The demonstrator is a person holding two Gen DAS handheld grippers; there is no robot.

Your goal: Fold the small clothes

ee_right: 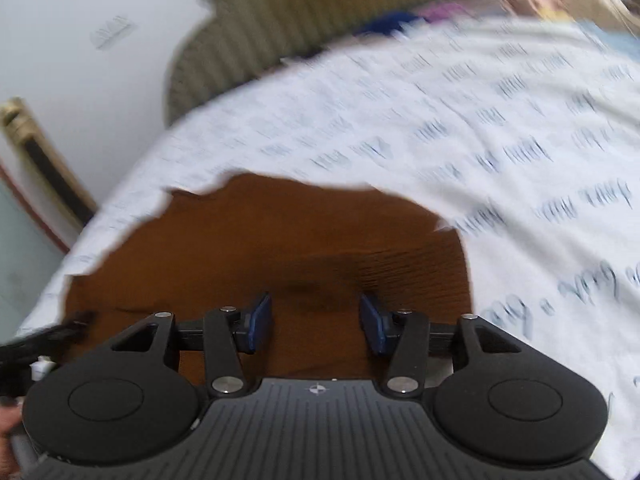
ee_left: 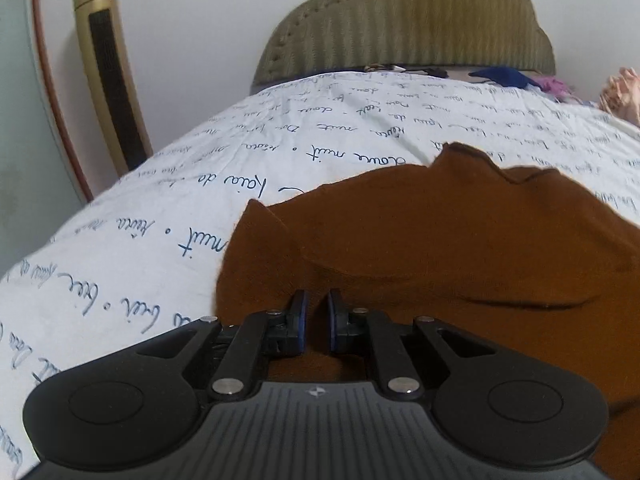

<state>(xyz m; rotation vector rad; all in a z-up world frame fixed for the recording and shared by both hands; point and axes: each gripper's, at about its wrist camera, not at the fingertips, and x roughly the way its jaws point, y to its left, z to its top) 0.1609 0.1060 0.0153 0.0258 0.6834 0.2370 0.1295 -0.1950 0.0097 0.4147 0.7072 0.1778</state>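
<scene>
Nearest in the left wrist view, the left gripper [ee_left: 317,312] has its blue pads drawn almost together, a thin slit between them, with the brown garment [ee_left: 440,248] directly beneath and ahead; whether a pinch of cloth sits in that slit cannot be told, since the fabric behind shows through it. In the right wrist view the right gripper [ee_right: 316,316] stands with its jaws moderately apart, nothing between the pads, hovering over the same brown garment [ee_right: 280,232], whose ribbed edge lies just beyond the right-hand pad. A sliver of the other tool pokes in at the near left of that view, so the two hands work close together at the garment's near edge. The garment lies flat on the printed bedsheet [ee_left: 140,240], running wider left to right than near to far, its uneven far edge a little way up the bed, so any fold probably carries the near edge away from the fingers toward that far edge. Both hands seem about equally near the cloth. Farther off sit the padded headboard [ee_left: 404,28], a heap of other clothes [ee_left: 508,76] at the far right, and a gold tower fan [ee_left: 108,72] by the wall.
</scene>
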